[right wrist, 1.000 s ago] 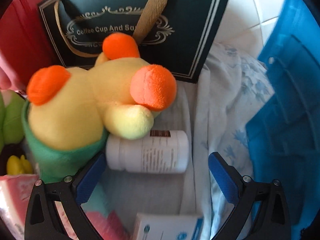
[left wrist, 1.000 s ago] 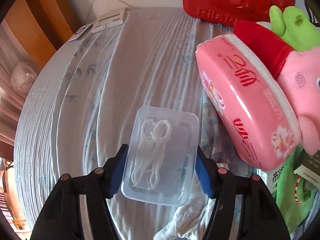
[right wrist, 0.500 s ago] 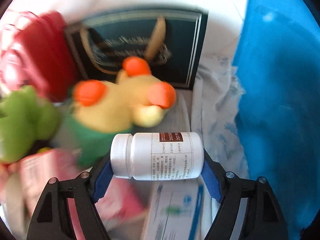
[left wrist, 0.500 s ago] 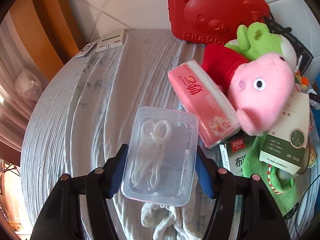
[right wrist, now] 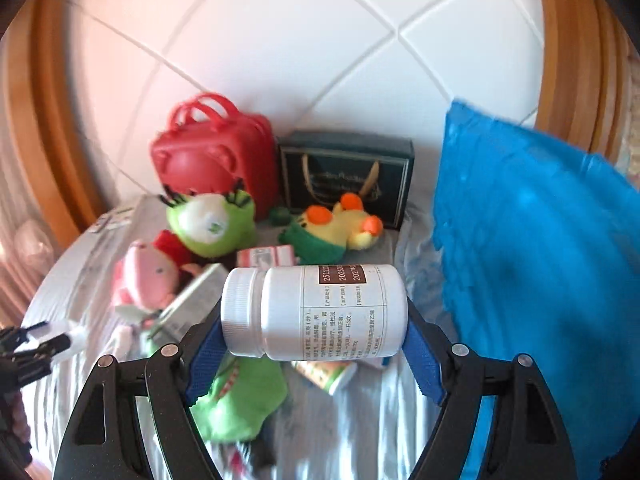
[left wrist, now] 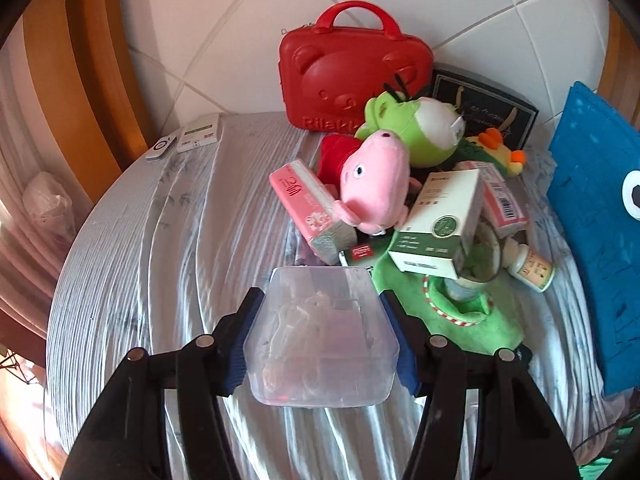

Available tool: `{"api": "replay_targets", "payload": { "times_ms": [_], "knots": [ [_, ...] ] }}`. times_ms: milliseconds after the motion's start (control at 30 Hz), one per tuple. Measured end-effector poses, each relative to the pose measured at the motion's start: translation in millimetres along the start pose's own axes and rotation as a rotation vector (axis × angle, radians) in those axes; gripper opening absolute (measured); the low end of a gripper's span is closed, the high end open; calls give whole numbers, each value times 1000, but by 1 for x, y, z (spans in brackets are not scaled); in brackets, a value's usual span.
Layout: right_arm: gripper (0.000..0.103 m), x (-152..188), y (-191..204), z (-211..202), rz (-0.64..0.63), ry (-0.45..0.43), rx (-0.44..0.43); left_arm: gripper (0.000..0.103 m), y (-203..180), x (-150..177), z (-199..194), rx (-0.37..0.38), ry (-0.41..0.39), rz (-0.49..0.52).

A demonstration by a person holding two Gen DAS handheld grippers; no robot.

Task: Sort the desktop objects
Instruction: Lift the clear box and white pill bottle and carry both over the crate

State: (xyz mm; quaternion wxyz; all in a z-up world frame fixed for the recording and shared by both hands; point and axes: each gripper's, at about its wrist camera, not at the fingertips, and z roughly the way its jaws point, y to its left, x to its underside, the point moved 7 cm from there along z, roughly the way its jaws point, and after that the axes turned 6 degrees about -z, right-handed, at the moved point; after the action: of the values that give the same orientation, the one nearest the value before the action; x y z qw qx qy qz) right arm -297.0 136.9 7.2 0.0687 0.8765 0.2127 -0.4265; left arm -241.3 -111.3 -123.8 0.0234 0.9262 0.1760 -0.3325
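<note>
My left gripper (left wrist: 320,336) is shut on a clear plastic box (left wrist: 322,336) with white floss picks inside, and holds it raised above the striped cloth. My right gripper (right wrist: 316,344) is shut on a white pill bottle (right wrist: 316,310), held sideways with its cap to the left, high above the pile. The pile holds a pink pig plush (left wrist: 372,186), a green plush (left wrist: 416,136), a yellow duck plush (right wrist: 340,228), a pink tissue pack (left wrist: 308,210), a green-and-white carton (left wrist: 440,224) and a small bottle (left wrist: 528,266).
A red bear case (left wrist: 352,72) and a dark gift bag (right wrist: 346,178) stand against the tiled wall. A blue bin (right wrist: 540,264) stands at the right. Two white remotes (left wrist: 188,140) lie at the table's far left. A green cloth (left wrist: 460,316) lies under the pile.
The right gripper closed on the white pill bottle and lifted it up and back from beside the duck. The left gripper raised and pulled back the clear box, tilting it.
</note>
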Motion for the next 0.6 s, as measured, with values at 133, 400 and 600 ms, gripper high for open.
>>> {"api": "replay_targets", "payload": {
  "times_ms": [133, 400, 600],
  "knots": [
    [79, 8, -6, -56, 11, -62, -7, 58, -30, 4, -34, 42, -59, 41],
    [79, 11, -40, -153, 17, -199, 74, 58, -107, -5, -96, 176, -177, 120],
    [79, 9, -93, -208, 72, -289, 128, 58, -182, -14, -131, 282, -237, 190]
  ]
}}
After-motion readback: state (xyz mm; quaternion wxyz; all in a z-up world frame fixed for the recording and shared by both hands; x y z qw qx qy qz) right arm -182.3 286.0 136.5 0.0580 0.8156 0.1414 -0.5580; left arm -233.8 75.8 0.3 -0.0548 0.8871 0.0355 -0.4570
